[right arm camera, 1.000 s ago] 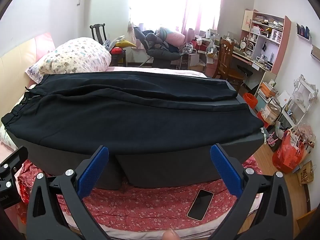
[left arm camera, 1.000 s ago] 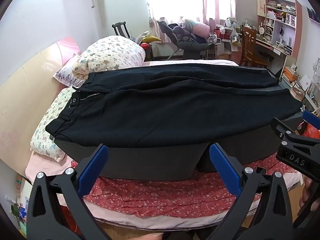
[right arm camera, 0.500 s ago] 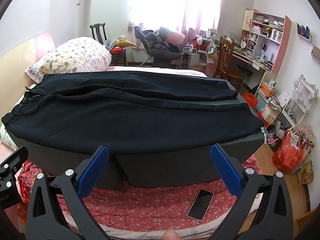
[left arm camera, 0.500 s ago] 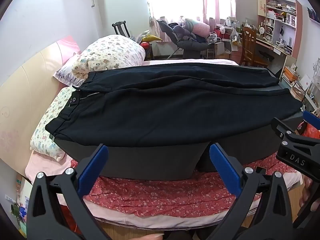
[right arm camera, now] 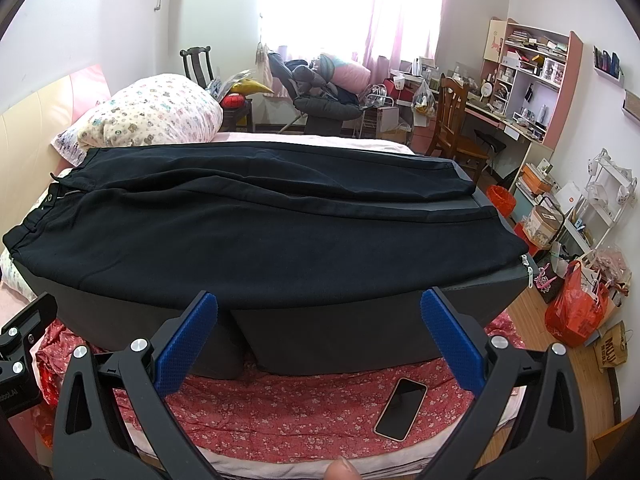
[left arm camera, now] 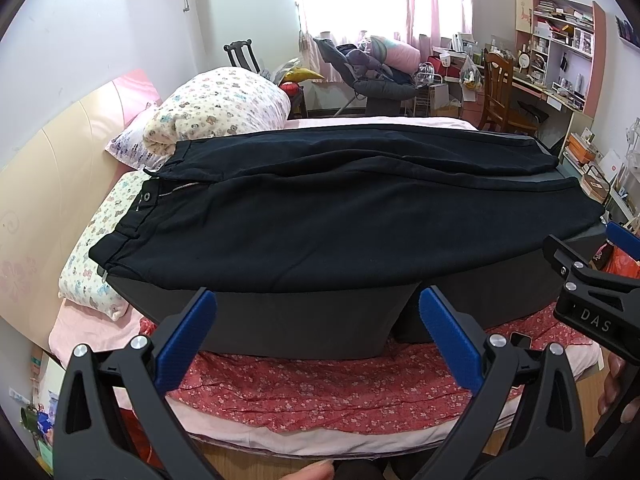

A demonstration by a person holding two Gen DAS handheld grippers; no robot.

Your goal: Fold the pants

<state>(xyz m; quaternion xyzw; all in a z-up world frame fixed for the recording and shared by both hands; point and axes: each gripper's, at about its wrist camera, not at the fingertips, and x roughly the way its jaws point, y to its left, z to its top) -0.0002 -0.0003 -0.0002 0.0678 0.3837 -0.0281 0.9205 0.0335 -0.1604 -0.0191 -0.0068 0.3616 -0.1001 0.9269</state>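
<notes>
Black pants (left arm camera: 340, 216) lie spread flat on a dark grey raised platform (left arm camera: 304, 320) on the bed, waistband with zipper at the left, leg ends at the right. The same pants (right arm camera: 256, 232) fill the middle of the right wrist view. My left gripper (left arm camera: 318, 332) hangs open in front of the platform's near edge, nothing between its blue pads. My right gripper (right arm camera: 320, 332) is likewise open and empty, a little below the pants' near edge. The right gripper's body (left arm camera: 596, 292) shows at the right of the left wrist view.
A red floral sheet (right arm camera: 304, 404) covers the bed's near side, with a phone (right arm camera: 401, 408) lying on it. Patterned pillows (left arm camera: 216, 116) sit at the headboard. A wooden chair (right arm camera: 456, 120), a desk with shelves and bags (right arm camera: 576, 304) crowd the floor at the right.
</notes>
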